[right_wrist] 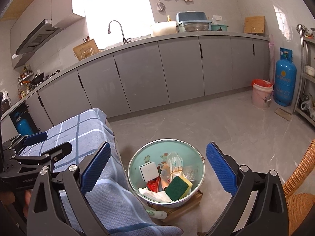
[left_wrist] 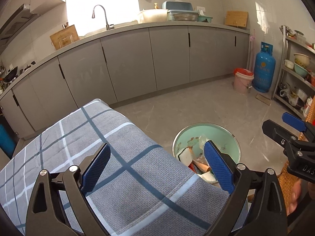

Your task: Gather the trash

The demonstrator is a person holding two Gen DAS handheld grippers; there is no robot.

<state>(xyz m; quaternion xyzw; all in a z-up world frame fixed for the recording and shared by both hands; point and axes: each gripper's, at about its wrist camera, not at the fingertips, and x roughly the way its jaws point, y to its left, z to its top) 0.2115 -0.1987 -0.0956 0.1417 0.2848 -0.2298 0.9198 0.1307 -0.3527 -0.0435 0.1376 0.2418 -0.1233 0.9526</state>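
Observation:
A mint-green basin (right_wrist: 149, 153) with a metal rim sits on a low wooden stool (right_wrist: 189, 206) on the floor, beside a table under a grey plaid cloth (right_wrist: 88, 125). Trash lies in the basin: a green-and-yellow sponge (right_wrist: 178, 187), a white block (right_wrist: 148, 171), a clear plastic bag (right_wrist: 174, 161), a white wipe (right_wrist: 155, 195) and red wrapping (right_wrist: 152, 185). My right gripper (right_wrist: 159, 146) hangs open above the basin, nothing between its pads. My left gripper (left_wrist: 157, 147) is open over the cloth's edge, also empty; the basin (left_wrist: 216, 133) is to its right. Each gripper shows in the other's view: left gripper (right_wrist: 58, 141), right gripper (left_wrist: 274, 121).
Grey cabinets (right_wrist: 177, 68) under a counter run along the back. A pink bucket (right_wrist: 261, 96) with a red liner and a blue gas cylinder (right_wrist: 285, 82) stand at the far right, next to a steel shelf rack (left_wrist: 295, 72). A wicker chair (right_wrist: 299, 177) is close on the right.

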